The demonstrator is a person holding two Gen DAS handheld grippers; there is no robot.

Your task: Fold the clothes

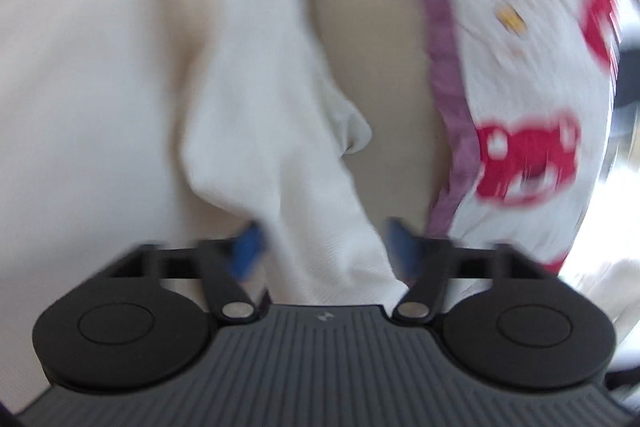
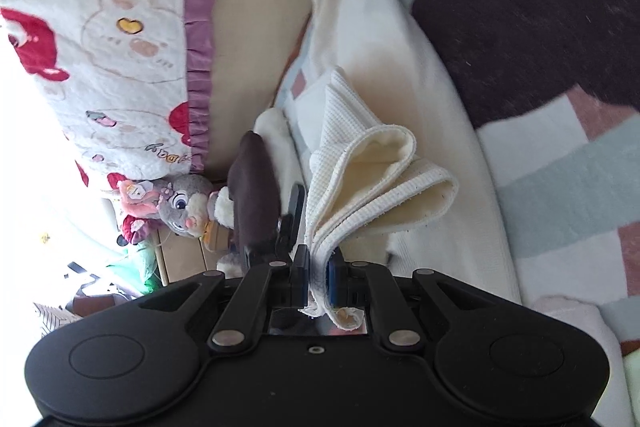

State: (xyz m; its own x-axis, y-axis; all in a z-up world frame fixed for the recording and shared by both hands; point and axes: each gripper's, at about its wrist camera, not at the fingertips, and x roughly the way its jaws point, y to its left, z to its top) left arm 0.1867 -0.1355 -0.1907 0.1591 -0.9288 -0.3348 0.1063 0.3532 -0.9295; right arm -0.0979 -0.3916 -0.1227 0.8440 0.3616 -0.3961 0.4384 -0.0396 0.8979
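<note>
A cream-white garment [image 1: 120,99] fills the left of the blurred left wrist view, and a fold of it runs down between the fingers of my left gripper [image 1: 326,247]. Its blue-padded jaws stand wide apart with the cloth loose between them. In the right wrist view my right gripper [image 2: 318,267] is shut on the ribbed hem of the same cream garment [image 2: 360,163], whose layers fan out just past the fingertips. The rest of the garment [image 2: 400,47] trails away over a patterned blanket.
A white quilt with red prints and a purple ruffle [image 2: 100,27] lies left; it also shows in the left wrist view [image 1: 520,87]. A beige surface [image 2: 244,27] runs between quilt and garment. A grey plush rabbit [image 2: 184,203] sits near the fingers. A dark-patterned blanket [image 2: 520,7] lies right.
</note>
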